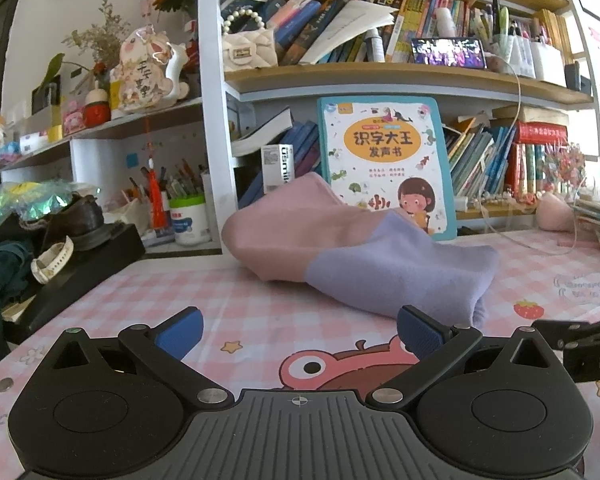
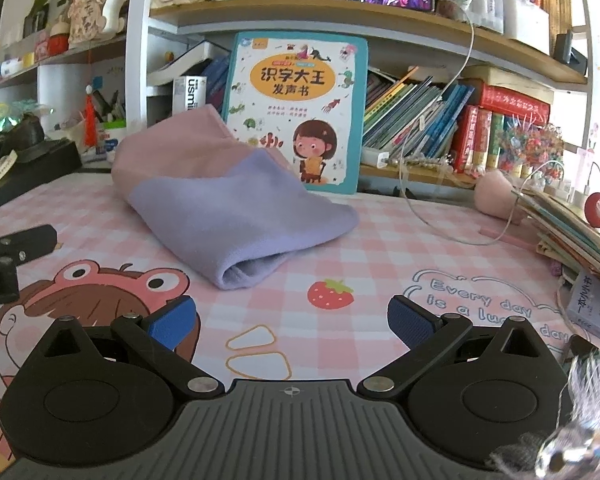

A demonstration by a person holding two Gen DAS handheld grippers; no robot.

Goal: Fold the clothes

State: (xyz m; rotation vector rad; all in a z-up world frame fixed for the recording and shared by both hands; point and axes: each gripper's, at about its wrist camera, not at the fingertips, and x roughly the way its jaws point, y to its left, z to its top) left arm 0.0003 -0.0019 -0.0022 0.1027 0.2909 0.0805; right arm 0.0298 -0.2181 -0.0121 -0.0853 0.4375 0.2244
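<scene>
A folded cloth, pink at the back (image 1: 292,232) and lilac at the front (image 1: 400,272), lies in a soft bundle on the pink checked desk mat (image 1: 260,312). In the right wrist view the same cloth (image 2: 236,208) sits ahead and left, its rolled lilac edge nearest. My left gripper (image 1: 300,332) is open just short of the cloth, blue pads (image 1: 180,332) wide apart and empty. My right gripper (image 2: 292,320) is open too, over the mat near a printed strawberry, a short way from the cloth. The other gripper's black body (image 2: 8,256) shows at the left edge.
A children's book (image 1: 384,160) stands upright behind the cloth against crowded bookshelves (image 1: 380,76). A black box with a shoe (image 1: 80,232) sits at the left. Stacked books (image 2: 572,224), a cable (image 2: 440,208) and a pink plush (image 2: 496,196) crowd the right side.
</scene>
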